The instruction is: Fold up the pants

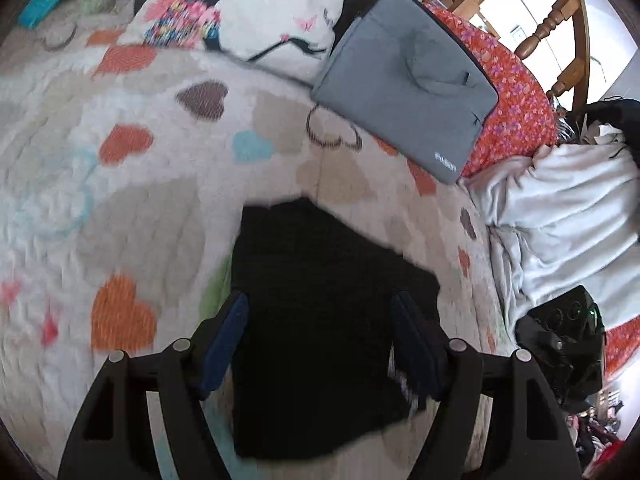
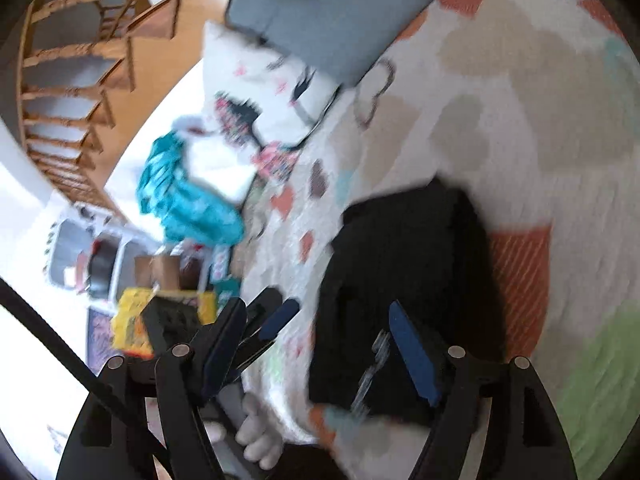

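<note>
bed: heart-print blanket [image 1: 168, 200] | on it: black pants [image 1: 316, 320], grey sleeve [image 1: 404, 84], pillow [image 1: 240, 4], possibly white bedding [image 1: 568, 216]

Both wrist cameras are looking steeply down onto a heart-print blanket [image 1: 132, 184], each peering along its own pair of blue-padded fingers. The left view is facing across the bed toward a grey sleeve case [image 1: 404, 84], a printed pillow [image 1: 248, 4] and a wooden chair [image 1: 560, 28]. The right view is sitting rolled sideways, taking in the bed's edge and the floor clutter beyond it. Both are hanging close above the folded black pants [image 1: 320, 320], and are sharing the pants, blanket, pillow, case and chair.
</note>
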Tool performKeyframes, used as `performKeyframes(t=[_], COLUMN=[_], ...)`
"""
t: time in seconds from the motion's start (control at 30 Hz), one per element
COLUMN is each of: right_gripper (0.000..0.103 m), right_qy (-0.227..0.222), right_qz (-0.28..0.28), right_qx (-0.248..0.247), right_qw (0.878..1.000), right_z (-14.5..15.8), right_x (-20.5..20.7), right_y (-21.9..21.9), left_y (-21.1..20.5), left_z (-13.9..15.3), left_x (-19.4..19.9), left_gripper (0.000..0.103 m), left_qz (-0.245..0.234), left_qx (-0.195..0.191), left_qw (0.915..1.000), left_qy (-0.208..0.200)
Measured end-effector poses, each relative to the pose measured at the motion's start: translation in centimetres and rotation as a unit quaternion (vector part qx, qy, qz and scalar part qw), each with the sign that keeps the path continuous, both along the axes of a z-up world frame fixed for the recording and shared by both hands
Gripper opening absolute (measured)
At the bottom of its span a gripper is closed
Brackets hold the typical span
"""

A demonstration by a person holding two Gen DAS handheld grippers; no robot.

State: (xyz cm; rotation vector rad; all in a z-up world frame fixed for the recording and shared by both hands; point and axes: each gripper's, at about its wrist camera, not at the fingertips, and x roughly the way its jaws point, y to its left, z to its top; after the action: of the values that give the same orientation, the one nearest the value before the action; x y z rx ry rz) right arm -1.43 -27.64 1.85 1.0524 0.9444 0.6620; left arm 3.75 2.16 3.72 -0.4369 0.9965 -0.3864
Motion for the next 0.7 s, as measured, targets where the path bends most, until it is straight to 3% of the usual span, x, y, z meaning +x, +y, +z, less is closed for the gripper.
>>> performKeyframes(t=[0.07,0.13,0.17,0.27,0.47,0.53,0.6,0.67,0.7], right_gripper=[0.079,0.078,0.078,0.078,0.079,0.079,0.079,0.08,0.085], right_qy=[0.022,0.047,0.059,0.065,-0.025,-0.058,-0.088,-0.117,-0.131], right_qz=[0.013,0.014,0.013,0.005,-0.027,-0.056,-0.086,-0.131,-0.159], right_qx=[0.018,-0.005,-0.02,-0.002,-0.123,-0.191,-0.261,-0.344,-0.382], right_qw=[1.0,0.999,0.998,0.998,0.992,0.978,0.958,0.922,0.901], right_z=[-1.3,-2.8,-3.6,-3.7,1.7,3.0,4.0,4.9,5.2], right_x=[-1.1,-1.5,-1.4,-1.5,-4.9,-6.9,-9.0,-11.1,-12.2], right_y=[0.7,1.2,1.4,1.0,0.3,0.4,0.6,1.3,1.6], left_y=[-0.1,-1.0,-1.0,-0.9,1.4,2.1,2.4,2.8,2.8], left_z=[-1.7,-5.1,-5.9,-4.3,-0.7,0.4,1.3,2.1,2.4], left_x=[-0.9,-1.1,-1.2,-1.6,-5.6,-7.6,-9.5,-11.1,-11.8], left_gripper=[0.074,0.074,0.076,0.076,0.076,0.076,0.076,0.076,0.076], left_qz=[-0.007,-0.03,-0.031,-0.034,0.013,0.037,0.06,0.084,0.094], left_qx=[0.012,0.026,0.017,0.028,0.032,0.061,0.092,0.117,0.125], left_qw=[0.9995,0.9955,0.9956,0.9971,0.9991,0.995,0.9877,0.9788,0.9748], left_qy=[0.028,0.086,0.087,0.062,-0.025,-0.07,-0.111,-0.146,-0.159])
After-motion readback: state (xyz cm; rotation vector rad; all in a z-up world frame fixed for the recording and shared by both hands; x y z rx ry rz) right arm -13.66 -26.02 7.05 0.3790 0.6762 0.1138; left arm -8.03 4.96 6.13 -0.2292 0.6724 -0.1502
